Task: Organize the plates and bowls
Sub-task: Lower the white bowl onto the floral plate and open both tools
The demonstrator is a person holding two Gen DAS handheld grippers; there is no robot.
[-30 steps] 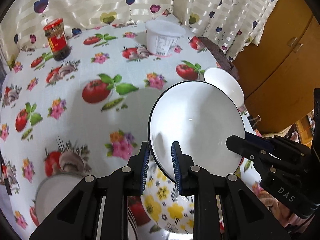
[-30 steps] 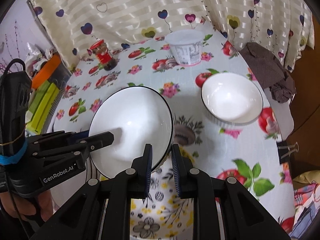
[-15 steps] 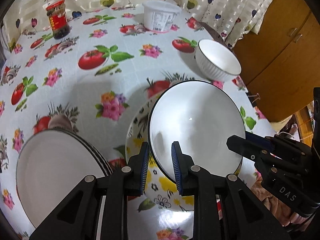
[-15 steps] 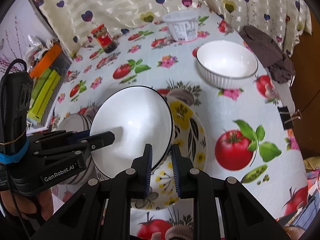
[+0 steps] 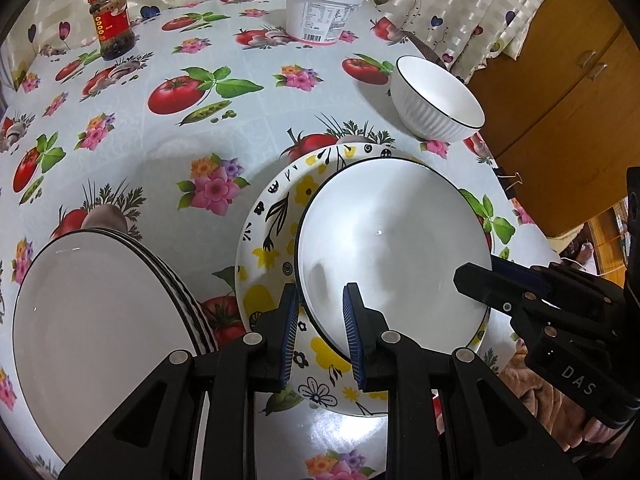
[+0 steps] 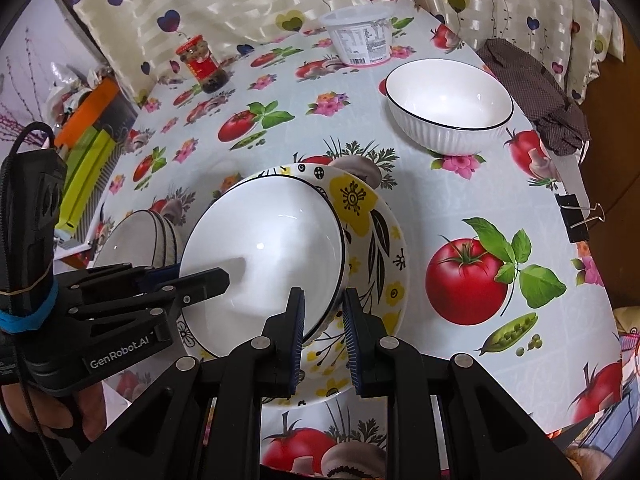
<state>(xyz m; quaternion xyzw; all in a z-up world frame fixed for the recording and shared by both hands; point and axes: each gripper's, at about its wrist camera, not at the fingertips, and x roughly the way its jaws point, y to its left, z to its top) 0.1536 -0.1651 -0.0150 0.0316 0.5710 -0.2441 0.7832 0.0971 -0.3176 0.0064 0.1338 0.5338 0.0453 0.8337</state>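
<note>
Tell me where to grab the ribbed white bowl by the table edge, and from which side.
Take the ribbed white bowl by its rim: one finger inside, one on the outer wall, coming down from above on the near side. It stands upright and empty, apart from the floral plate, and it looks too wide to span. The brown cloth crowds its far right side.

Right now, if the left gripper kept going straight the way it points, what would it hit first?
Probably the flowered plate directly beneath the white bowl that the left gripper holds by its rim; the gap between them is hard to judge.
</note>
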